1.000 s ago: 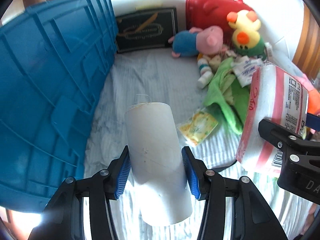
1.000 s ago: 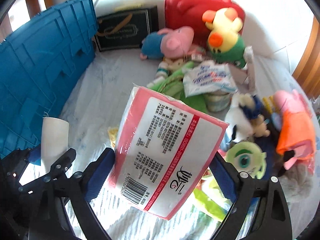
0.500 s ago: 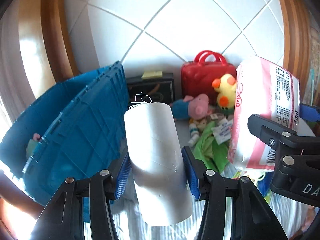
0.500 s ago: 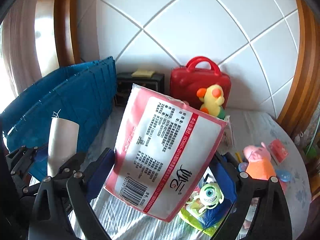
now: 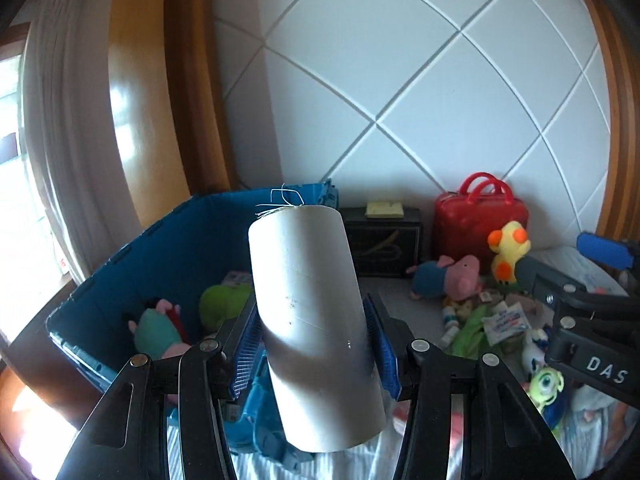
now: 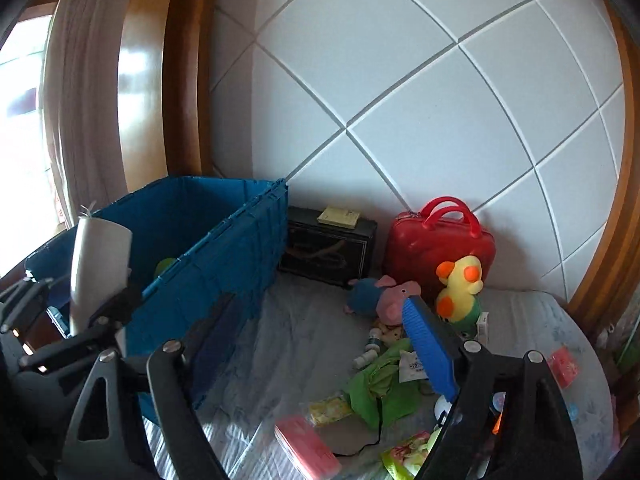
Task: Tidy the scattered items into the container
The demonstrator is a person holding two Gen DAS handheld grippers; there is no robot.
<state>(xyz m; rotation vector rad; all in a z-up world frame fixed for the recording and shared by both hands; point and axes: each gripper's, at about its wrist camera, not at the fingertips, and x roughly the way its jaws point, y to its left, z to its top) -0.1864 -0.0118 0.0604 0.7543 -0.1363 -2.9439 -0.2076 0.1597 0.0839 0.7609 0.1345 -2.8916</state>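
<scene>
left tongs [image 5: 310, 344] grip white tube [image 5: 312, 320] | blue crate [image 6: 224, 248]: plush toys [image 5: 160, 332]

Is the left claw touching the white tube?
Touching. The left wrist view shows the left claw with both blue pads pressed against the white tube.

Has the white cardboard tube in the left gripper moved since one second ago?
Yes. The white cardboard tube went up: against the blue plastic crate it was below the rim, now its top reaches the rim.
</scene>
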